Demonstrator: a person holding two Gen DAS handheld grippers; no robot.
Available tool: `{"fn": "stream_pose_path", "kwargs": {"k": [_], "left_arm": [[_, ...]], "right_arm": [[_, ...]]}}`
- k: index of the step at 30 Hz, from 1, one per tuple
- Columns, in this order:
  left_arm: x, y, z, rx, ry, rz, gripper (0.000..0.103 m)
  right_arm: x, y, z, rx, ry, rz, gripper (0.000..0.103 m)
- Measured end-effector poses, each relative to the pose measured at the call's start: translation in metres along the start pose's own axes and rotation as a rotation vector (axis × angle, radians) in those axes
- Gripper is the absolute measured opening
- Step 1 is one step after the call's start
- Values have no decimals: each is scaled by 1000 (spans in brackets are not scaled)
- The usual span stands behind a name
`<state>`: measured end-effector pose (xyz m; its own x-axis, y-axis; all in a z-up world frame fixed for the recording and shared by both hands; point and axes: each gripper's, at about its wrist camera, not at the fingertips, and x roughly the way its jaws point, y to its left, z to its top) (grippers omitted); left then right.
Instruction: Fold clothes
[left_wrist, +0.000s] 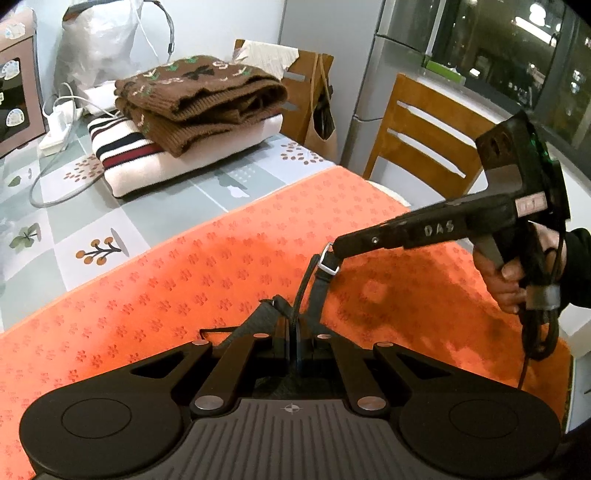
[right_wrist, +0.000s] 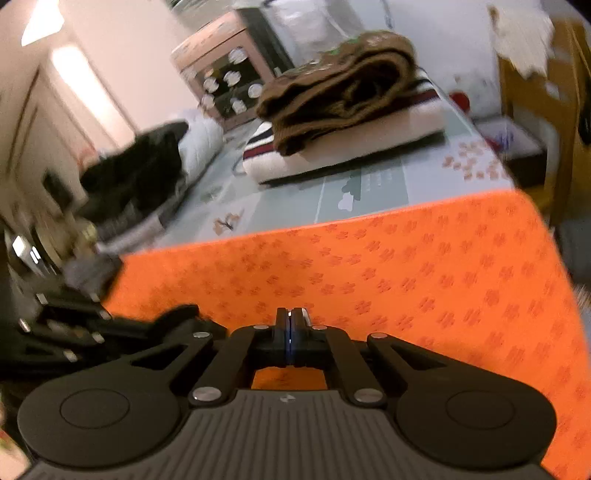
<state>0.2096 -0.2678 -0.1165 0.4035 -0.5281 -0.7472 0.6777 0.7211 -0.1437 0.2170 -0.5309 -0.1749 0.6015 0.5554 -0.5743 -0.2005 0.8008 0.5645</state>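
A dark garment with thin straps (left_wrist: 314, 284) hangs between both grippers above an orange mat (left_wrist: 184, 280). My left gripper (left_wrist: 293, 332) is shut on the dark fabric and a strap. My right gripper (left_wrist: 334, 249) comes in from the right, shut on the strap's metal buckle (left_wrist: 330, 260). In the right wrist view the right gripper (right_wrist: 291, 323) is shut, with a bit of metal at its tips, above the orange mat (right_wrist: 406, 277); the left gripper (right_wrist: 74, 328) shows blurred at the left. A folded brown sweater (left_wrist: 199, 96) lies on a folded striped white sweater (left_wrist: 147, 147) behind the mat.
The mat lies on a table with a patterned cloth (left_wrist: 74, 221). Power strip and cables (left_wrist: 55, 129), plastic bag (left_wrist: 99, 48) and box (left_wrist: 14, 81) stand at the back. A wooden chair (left_wrist: 424, 136) and paper bag (left_wrist: 314, 96) stand beyond the table. Dark clothes (right_wrist: 140, 173) lie at the left.
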Motion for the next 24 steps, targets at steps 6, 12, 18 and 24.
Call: {"fn": "stream_pose_path", "kwargs": {"k": [6, 12, 18, 24], "left_arm": [[-5, -2, -3, 7, 2, -2, 6], [-5, -1, -8, 6, 7, -15, 6], [-1, 16, -10, -87, 29, -127, 6], [7, 51, -10, -241, 71, -284, 6]], "right_arm": [[-5, -18, -9, 352, -2, 180, 2], [2, -34, -32, 674, -4, 342, 2], [7, -41, -33, 713, 9, 392, 2], [9, -47, -29, 701, 25, 421, 2]]}}
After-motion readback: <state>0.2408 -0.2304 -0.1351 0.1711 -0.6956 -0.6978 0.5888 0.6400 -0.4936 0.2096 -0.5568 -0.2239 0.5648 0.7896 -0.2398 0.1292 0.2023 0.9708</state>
